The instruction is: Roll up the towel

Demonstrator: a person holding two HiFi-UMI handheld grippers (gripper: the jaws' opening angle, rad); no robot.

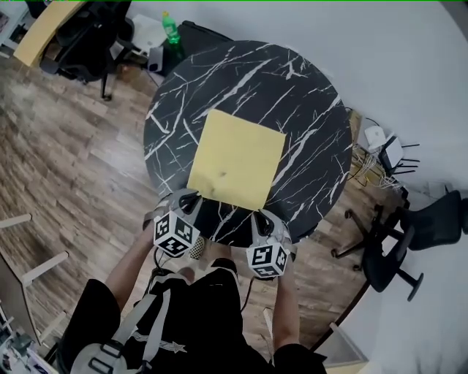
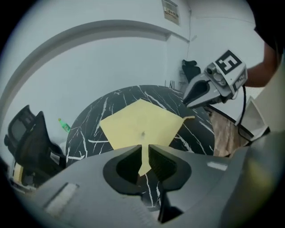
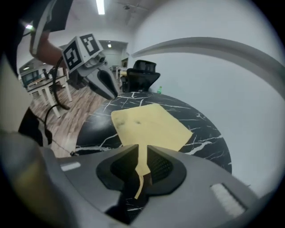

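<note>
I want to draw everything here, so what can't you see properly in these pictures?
- Head view: near corners of the towel, covered by the left gripper and right gripper.
- Head view: label on the green bottle, too small.
- Left gripper view: wording on the wall sign, blurred.
- All views: legs of the table, under its top.

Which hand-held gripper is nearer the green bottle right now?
Left. The left hand-held gripper is at the near-left corner of the towel, on the same side as the green bottle. The right hand-held gripper is at the near-right corner, farther across.
</note>
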